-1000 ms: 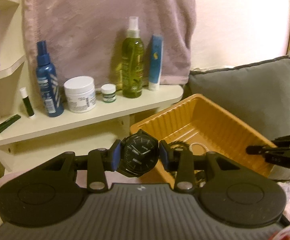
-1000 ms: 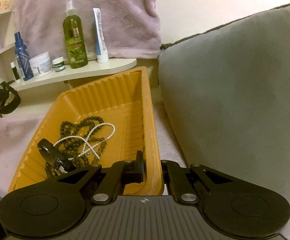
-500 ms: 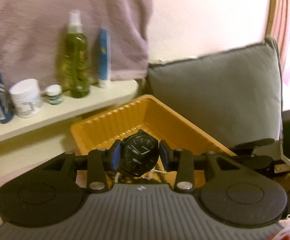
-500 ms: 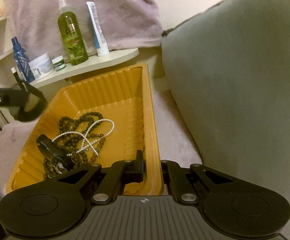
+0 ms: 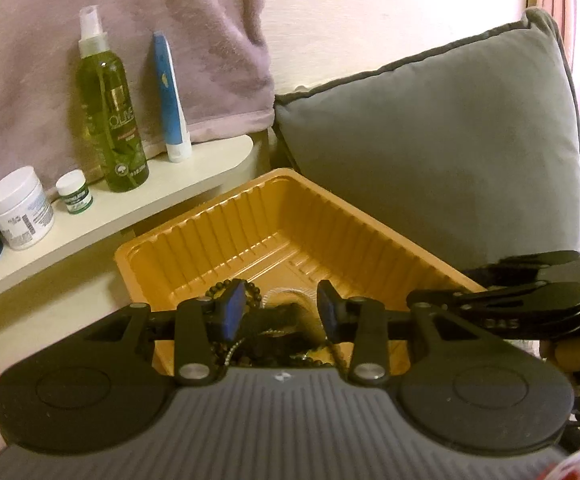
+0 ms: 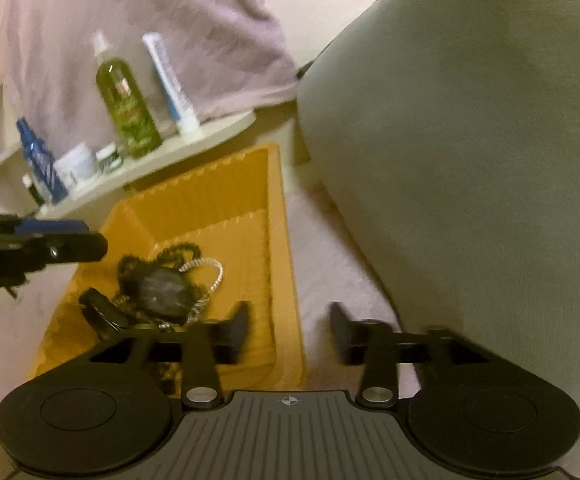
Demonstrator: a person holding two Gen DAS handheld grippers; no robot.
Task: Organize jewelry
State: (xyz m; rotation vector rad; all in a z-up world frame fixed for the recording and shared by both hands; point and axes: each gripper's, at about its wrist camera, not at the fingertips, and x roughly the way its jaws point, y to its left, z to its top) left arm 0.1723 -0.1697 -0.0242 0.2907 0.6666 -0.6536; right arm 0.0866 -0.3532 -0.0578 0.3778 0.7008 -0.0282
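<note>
Cream shelf stands behind and to the left of the orange tray. It carries five toiletries in view: one blue bottle, two white jars, a large one and a small one, one green spray bottle and one blue tube.

Over the tray's near left part hovers the left tool. Its pads stand moderately apart with nothing clamped between them; only the tray's contents show below the gap.

Inside the tray, toward its near end, the jewelry lies in one heap. I count one black watch on top, one string of dark beads, one pale pearl-like strand, and one more black piece at the heap's near left, too blurred to name.

At the tray's near right wall sits the right tool. Its jaws have just been opening, and now stand on either side of that wall, one finger inside the tray and one outside, neither pressing on it.

One grey cushion leans just right of the tray.

Judging by this, the watch's placing step looks finished and the tray is let go. No loose jewelry shows outside the tray, so the next move probably calls for lifting both tools clear, without snagging the strands, and checking for any remaining piece.
</note>
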